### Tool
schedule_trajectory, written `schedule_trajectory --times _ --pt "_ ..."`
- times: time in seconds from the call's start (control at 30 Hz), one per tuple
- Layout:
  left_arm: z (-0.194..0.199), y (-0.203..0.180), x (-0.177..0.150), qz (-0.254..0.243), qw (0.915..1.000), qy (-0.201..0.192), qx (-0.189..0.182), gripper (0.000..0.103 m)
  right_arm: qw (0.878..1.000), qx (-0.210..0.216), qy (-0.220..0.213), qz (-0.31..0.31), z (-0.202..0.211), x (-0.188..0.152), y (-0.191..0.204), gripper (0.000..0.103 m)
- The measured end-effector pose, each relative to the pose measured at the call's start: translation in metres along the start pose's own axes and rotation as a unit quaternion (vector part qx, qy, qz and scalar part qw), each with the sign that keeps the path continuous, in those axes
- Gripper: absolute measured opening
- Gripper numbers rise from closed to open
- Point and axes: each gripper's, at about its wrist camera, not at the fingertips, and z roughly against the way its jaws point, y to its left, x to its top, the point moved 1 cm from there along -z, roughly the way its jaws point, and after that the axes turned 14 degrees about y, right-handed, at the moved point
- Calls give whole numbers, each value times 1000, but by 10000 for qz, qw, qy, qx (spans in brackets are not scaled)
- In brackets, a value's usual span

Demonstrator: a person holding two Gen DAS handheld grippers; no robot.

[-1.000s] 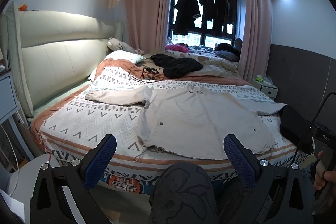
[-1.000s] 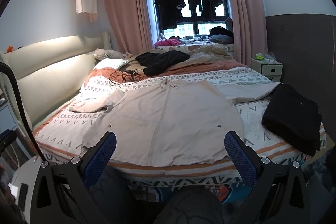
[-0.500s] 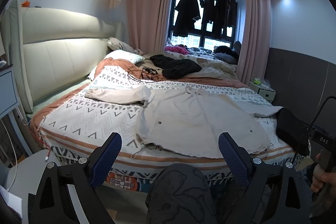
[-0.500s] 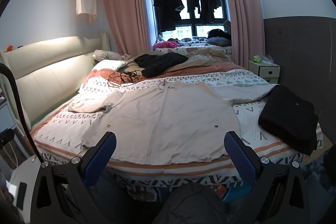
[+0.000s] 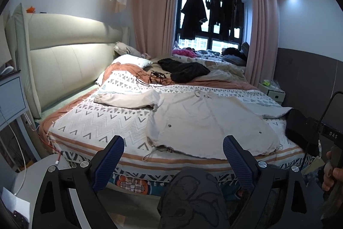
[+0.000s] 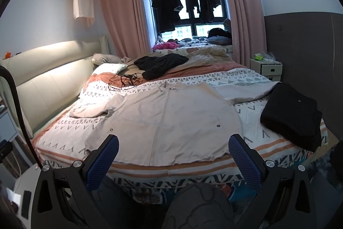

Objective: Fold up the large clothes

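A large beige jacket (image 5: 205,121) (image 6: 169,117) lies spread flat on the bed, front up, both sleeves stretched out to the sides, its hem along the near edge. My left gripper (image 5: 173,156) hangs open in front of the bed's near edge, short of the hem, with nothing between its blue pads. The right gripper (image 6: 173,153) is open too, just before the hem, also holding nothing. A person's knee (image 5: 193,196) in dark printed trousers shows below both grippers.
A folded black garment (image 6: 293,113) rests on the bed's right near corner. A loose black garment (image 6: 160,64) and tangled cables (image 6: 126,79) lie farther back. The padded headboard (image 5: 64,61) runs along the left, a bedside cabinet (image 6: 265,68) stands at the right, and clothes hang at the window.
The left gripper's jaws have narrowed slightly. Both views have shifted a little; the jacket has not moved.
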Motion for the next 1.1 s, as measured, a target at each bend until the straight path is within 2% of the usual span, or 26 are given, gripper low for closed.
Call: schedule_trajectory --times 0.2,0.5,0.7,1.1 --pt "-9 -2 12 -1 10000 -34 58 94 9999 86 25 -58 -7 7 -8 102" --pt "-52 2 49 134 9997 113 194 94 9999 136 85 -2 -46 36 -10 102" --pt "-79 15 76 264 9991 209 265 94 9997 94 173 137 -86 72 6 102" --pt "-149 56 118 599 9946 611 579 94 9976 443 241 483 -168 127 53 100"
